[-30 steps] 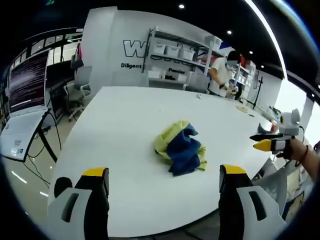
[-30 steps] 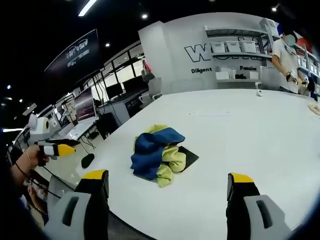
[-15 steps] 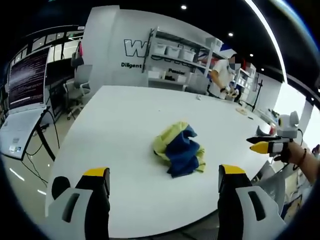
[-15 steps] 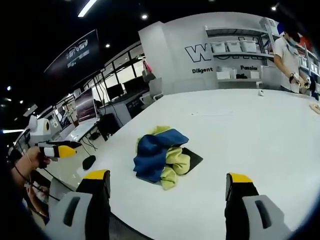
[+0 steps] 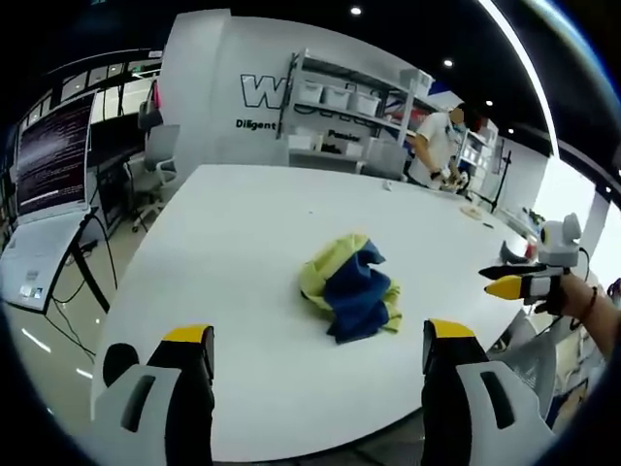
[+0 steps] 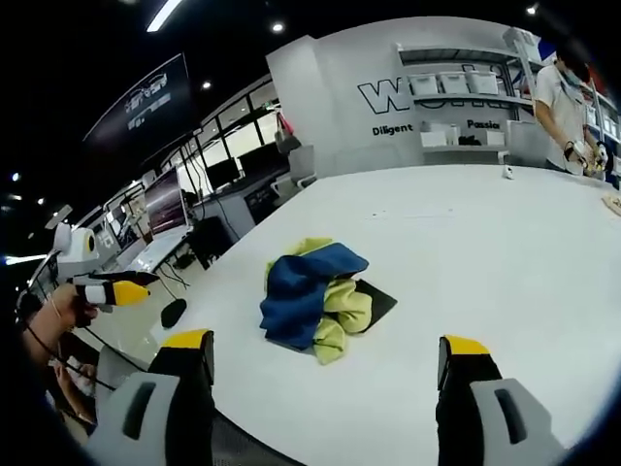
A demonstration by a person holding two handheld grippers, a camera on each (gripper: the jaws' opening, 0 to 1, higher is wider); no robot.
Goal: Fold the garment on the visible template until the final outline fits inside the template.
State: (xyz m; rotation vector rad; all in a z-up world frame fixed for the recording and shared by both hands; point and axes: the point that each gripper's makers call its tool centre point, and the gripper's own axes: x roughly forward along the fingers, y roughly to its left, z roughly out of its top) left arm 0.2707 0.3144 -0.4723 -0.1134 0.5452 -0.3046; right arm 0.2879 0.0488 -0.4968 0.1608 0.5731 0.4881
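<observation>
A crumpled blue and yellow-green garment lies bunched in a heap near the middle of the white table. In the right gripper view the garment covers most of a dark template, of which one corner sticks out. My left gripper hovers open over the table's near edge, short of the garment. My right gripper is open too, above the other edge. Each gripper also appears in the other's view, held off the table edge: the right gripper and the left gripper.
A person stands at the far end of the table by white shelves. Small items lie on the far table end. Monitors and an office chair stand beside the table.
Both views have shifted slightly with the hands. The garment lies as before and both grippers stay open.
</observation>
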